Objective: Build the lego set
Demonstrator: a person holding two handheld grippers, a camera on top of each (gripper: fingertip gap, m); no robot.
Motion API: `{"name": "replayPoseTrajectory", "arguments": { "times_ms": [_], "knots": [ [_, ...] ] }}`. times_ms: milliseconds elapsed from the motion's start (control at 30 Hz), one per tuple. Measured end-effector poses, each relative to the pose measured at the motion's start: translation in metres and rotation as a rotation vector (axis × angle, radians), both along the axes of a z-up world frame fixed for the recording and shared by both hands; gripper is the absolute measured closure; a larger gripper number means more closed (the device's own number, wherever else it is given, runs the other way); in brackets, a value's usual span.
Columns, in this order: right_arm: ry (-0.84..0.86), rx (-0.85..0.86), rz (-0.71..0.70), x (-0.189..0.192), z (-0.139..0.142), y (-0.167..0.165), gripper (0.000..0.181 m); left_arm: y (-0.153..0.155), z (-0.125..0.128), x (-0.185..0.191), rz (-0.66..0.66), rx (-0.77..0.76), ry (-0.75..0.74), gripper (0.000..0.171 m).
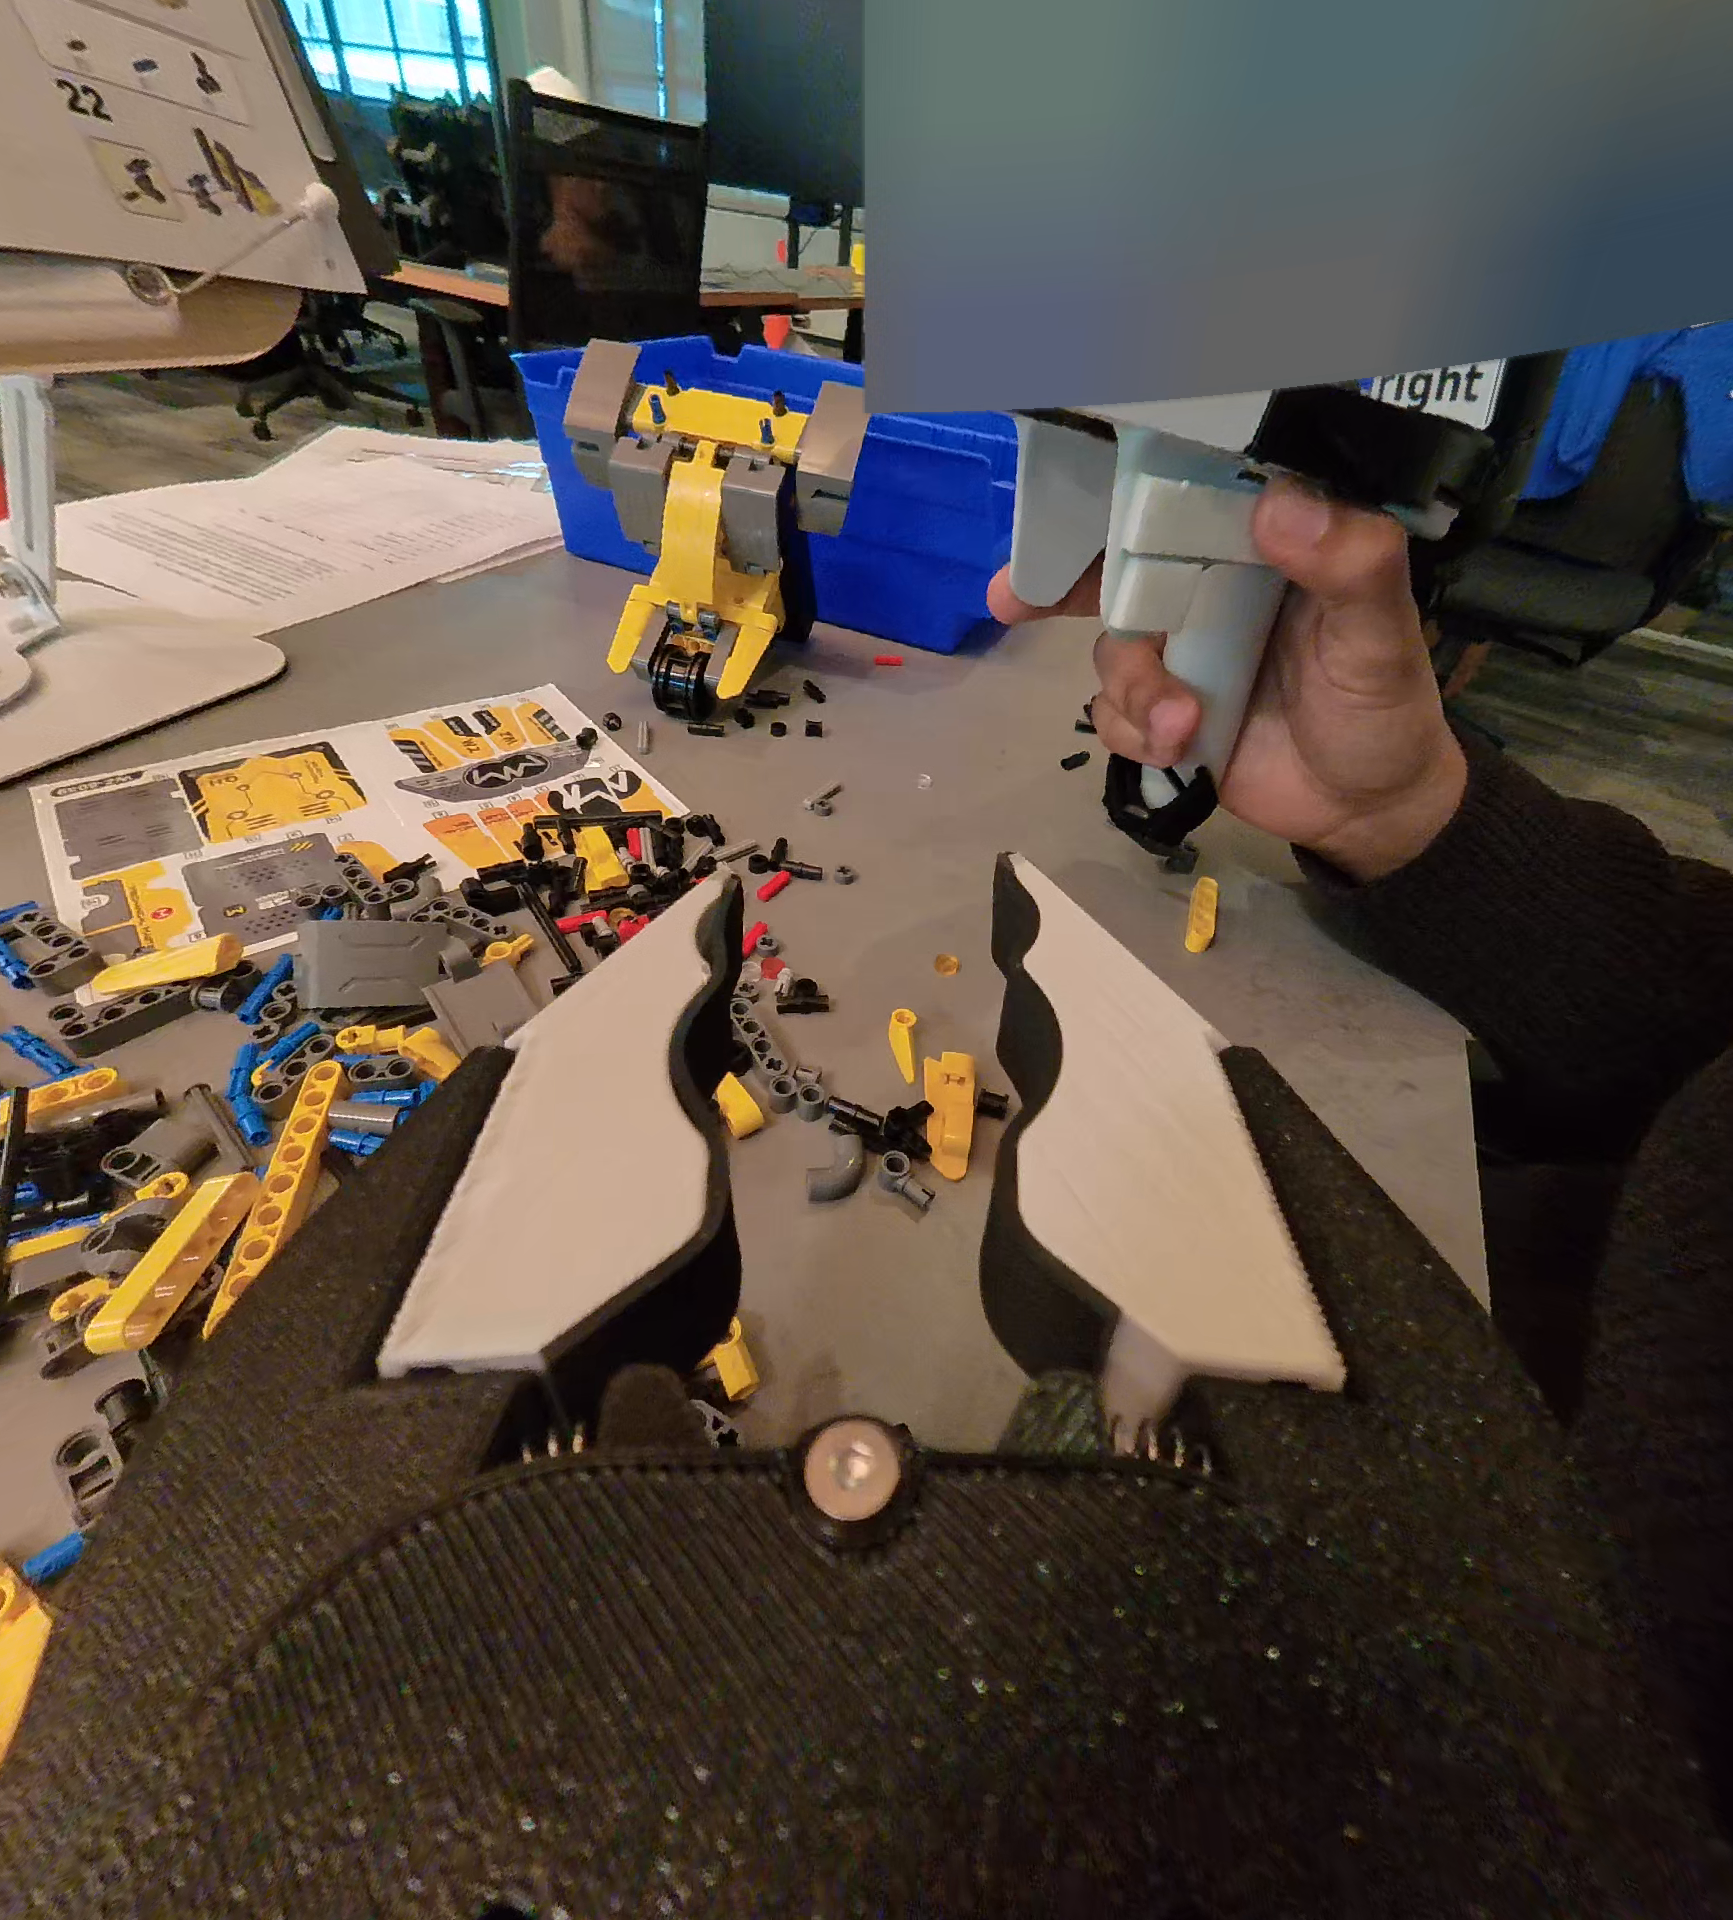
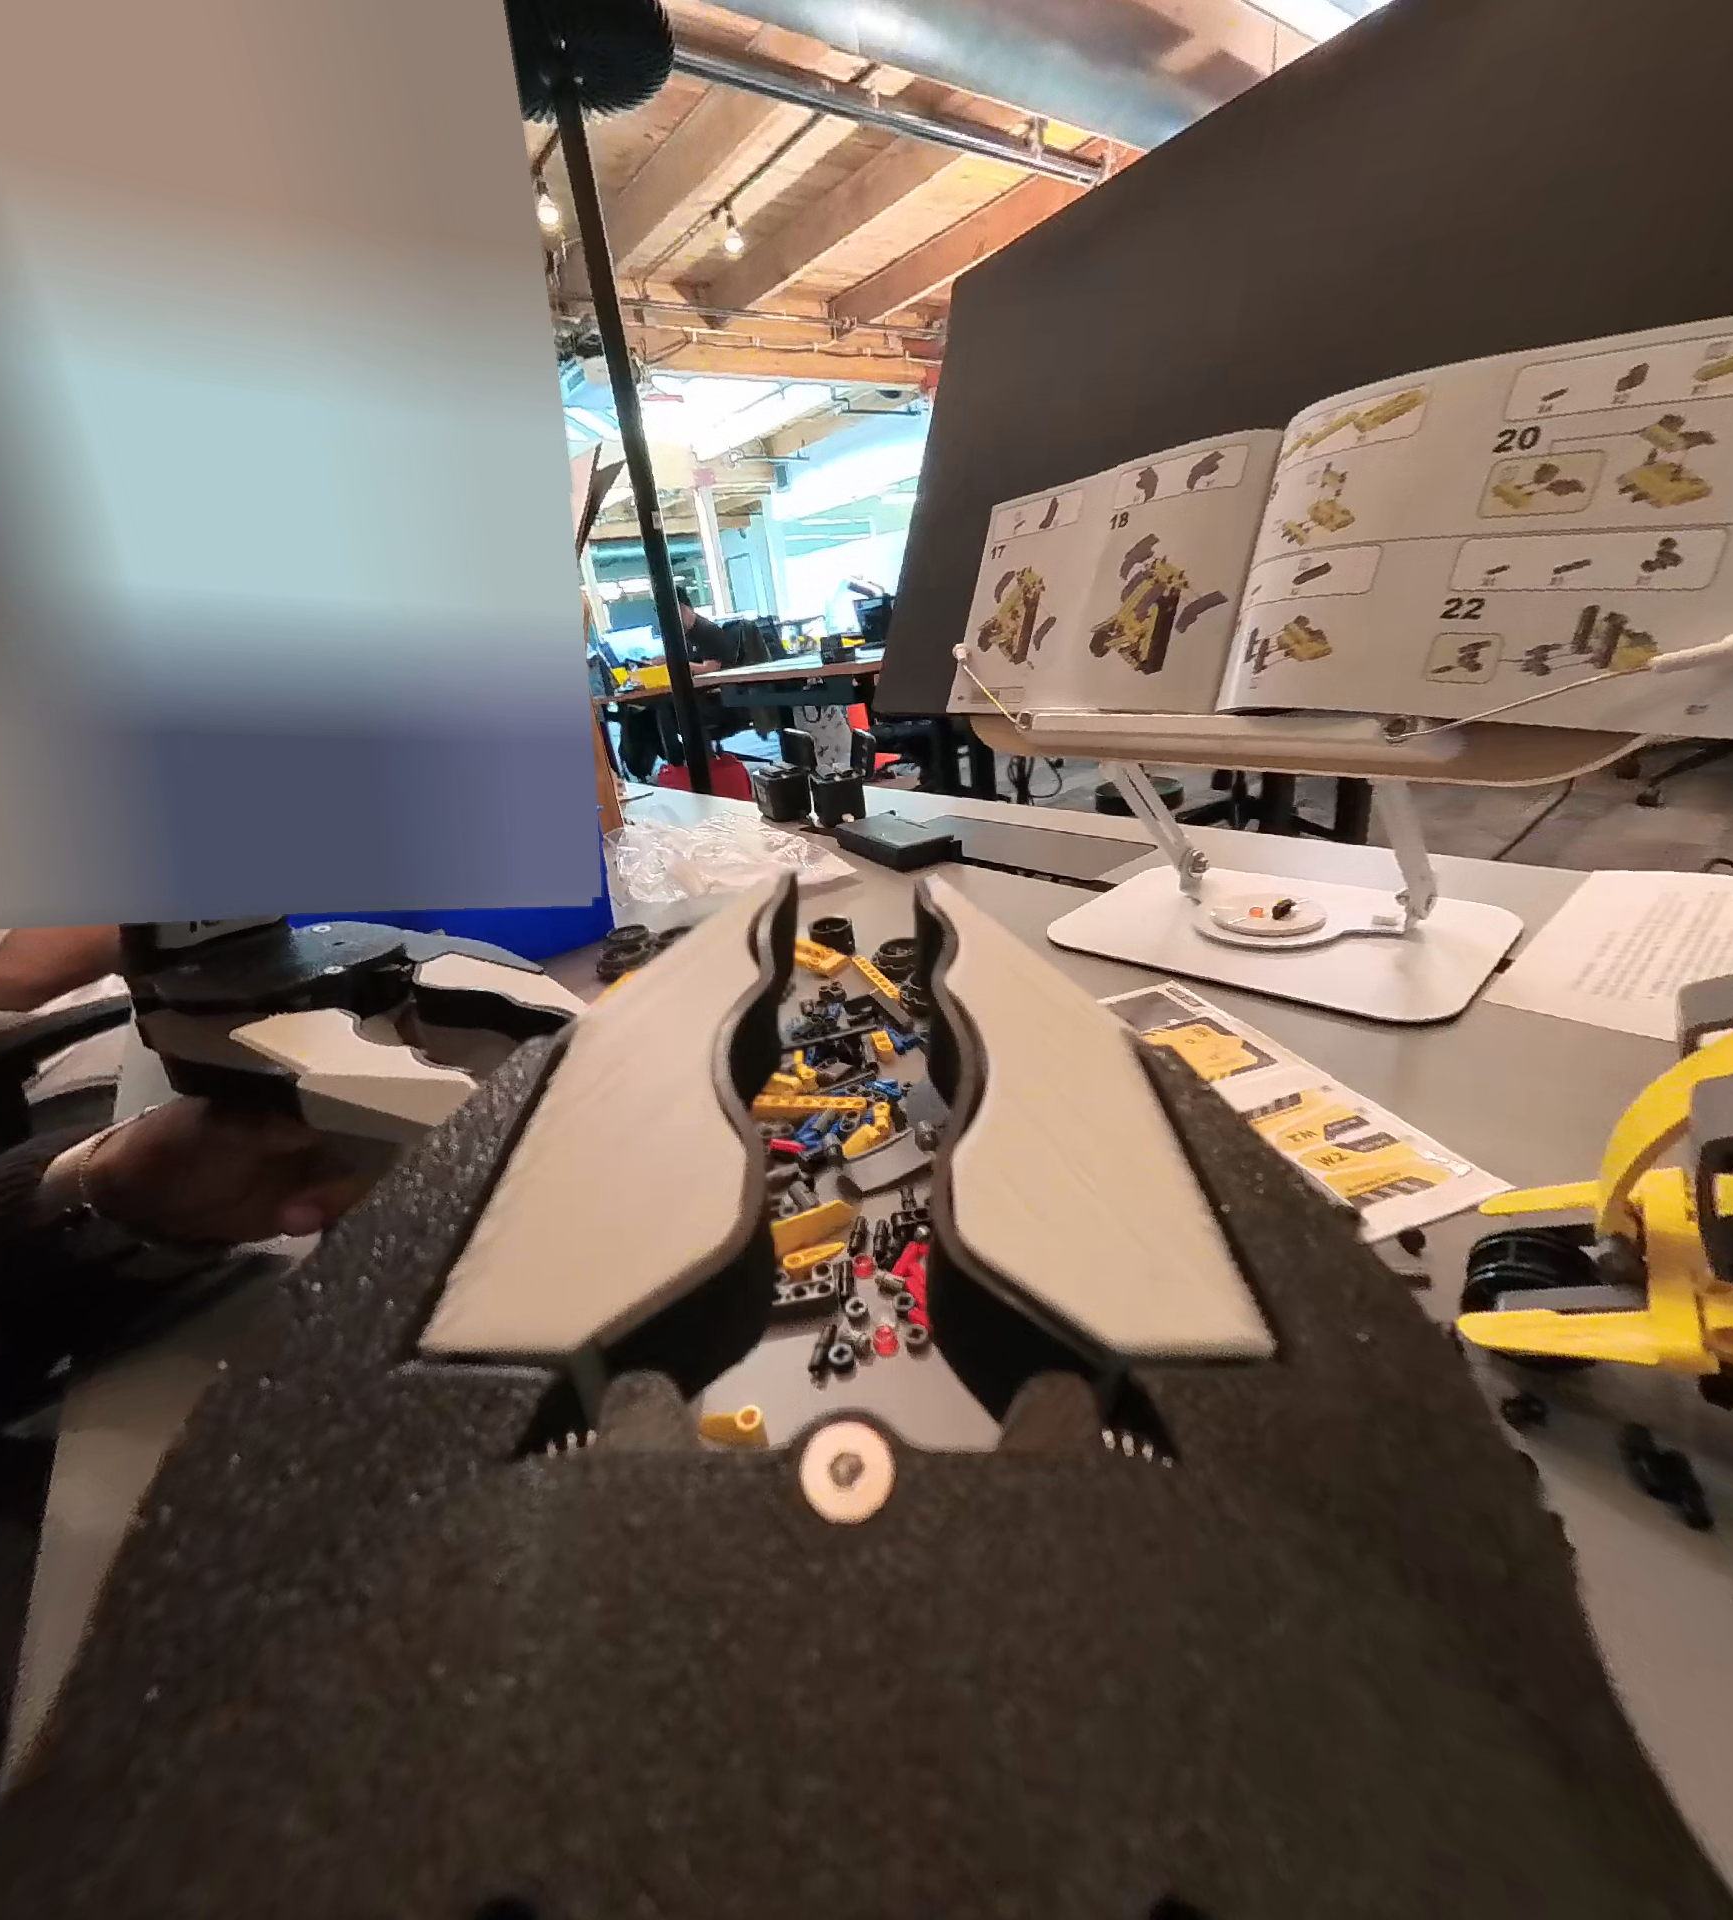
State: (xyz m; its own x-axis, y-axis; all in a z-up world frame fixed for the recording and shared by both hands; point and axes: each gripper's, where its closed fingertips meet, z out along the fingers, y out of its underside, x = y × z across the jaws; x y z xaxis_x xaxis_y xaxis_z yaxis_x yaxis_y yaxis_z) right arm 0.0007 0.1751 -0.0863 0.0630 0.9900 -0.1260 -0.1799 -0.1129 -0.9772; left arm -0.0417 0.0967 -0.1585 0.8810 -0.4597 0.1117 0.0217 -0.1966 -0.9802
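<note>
- Two grippers hover above a grey table [image 1: 997, 727]; neither holds anything.
- Left gripper [image 1: 867, 883]: jaws parted, empty, over scattered small building pieces [image 1: 872, 1122].
- Right gripper [image 2: 854, 894]: jaws parted more narrowly, empty, raised over the main pile of loose parts [image 2: 841, 1143].
- Part-built yellow model [image 1: 706, 540] stands against a blue bin [image 1: 924, 520]; instruction booklet [image 2: 1361, 540] lies open on its stand.

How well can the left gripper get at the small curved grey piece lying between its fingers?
Probably yes. The left gripper is open and empty, and the curved grey piece lies uncovered on the table, though small black pins crowd it.
</note>
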Motion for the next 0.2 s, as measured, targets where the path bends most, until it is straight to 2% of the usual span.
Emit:
{"name": "replayPoseTrajectory", "arguments": {
  "times_ms": [100,200],
  "knots": [
    [0.001,-0.024,-0.015,0.001,0.0,0.005,0.16,0.0,0.006,-0.004,0.013,0.021,-0.017,0.127],
    [-0.015,-0.018,-0.033,0.0,-0.004,0.007,0.161,-0.006,0.026,-0.011,0.009,0.093,-0.135,0.13]
  ]
}}
